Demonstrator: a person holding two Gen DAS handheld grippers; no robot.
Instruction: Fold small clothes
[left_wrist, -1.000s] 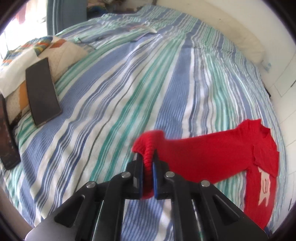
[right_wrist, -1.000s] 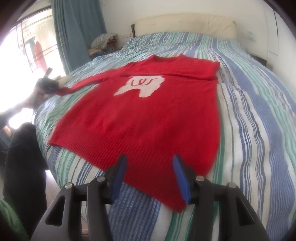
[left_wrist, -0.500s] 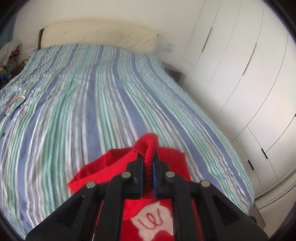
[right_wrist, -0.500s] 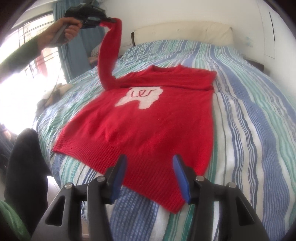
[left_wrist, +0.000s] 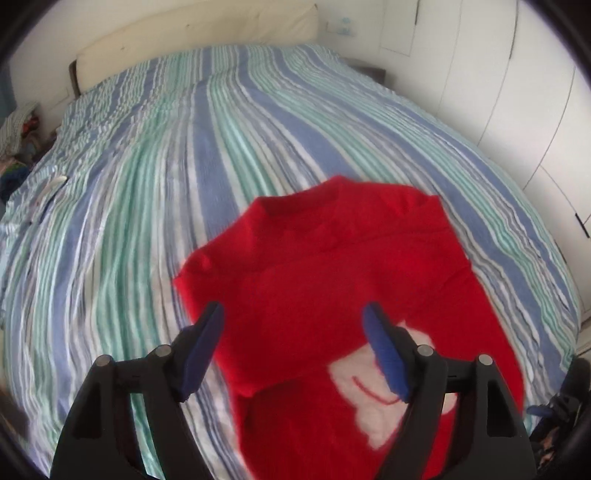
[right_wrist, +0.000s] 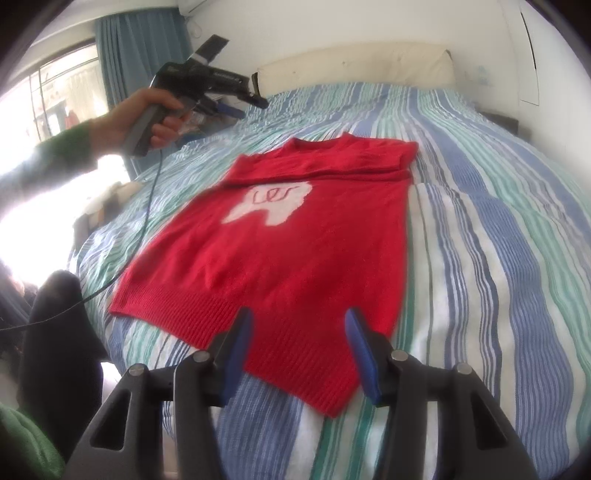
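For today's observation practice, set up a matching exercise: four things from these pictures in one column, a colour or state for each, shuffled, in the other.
Column one:
1. knitted sweater
2. striped bedspread
3. window curtain
4. left gripper

Column two:
A. hanging, teal-blue
B. open, holding nothing
C. red, lying flat with sleeves folded in
D. blue, green and white

Pairs: 1-C, 2-D, 3-A, 4-B
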